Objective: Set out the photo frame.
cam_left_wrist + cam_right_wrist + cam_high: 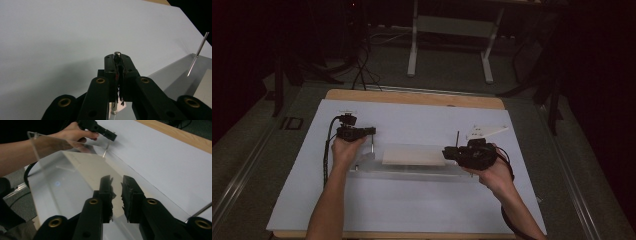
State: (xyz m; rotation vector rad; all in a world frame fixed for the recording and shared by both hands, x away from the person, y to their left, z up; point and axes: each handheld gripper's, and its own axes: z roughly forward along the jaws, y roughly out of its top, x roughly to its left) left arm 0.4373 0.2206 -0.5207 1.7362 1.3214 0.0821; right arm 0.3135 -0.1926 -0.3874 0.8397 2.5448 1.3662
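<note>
A clear acrylic tray [362, 167] lies mid-table on the white sheet, with a pale flat plate [412, 155] inside it. Thin metal pins stand upright at its left end [372, 145] and right end [457, 137]. My left gripper [368, 131] [117, 62] is shut on the top of the left pin [117, 53]; the right gripper view shows that pin [106, 148] under the left gripper [111, 136]. My right gripper [447, 152] [116, 192] hovers over the tray's right end [62, 195], its jaws a narrow gap apart with nothing seen between them.
The white sheet [412, 210] covers a wooden tabletop [412, 97]. A white bracket plate [486, 131] lies behind the right hand. A clear upright wall [47, 146] of the tray rises near the left forearm. Table legs and cables stand on the floor beyond.
</note>
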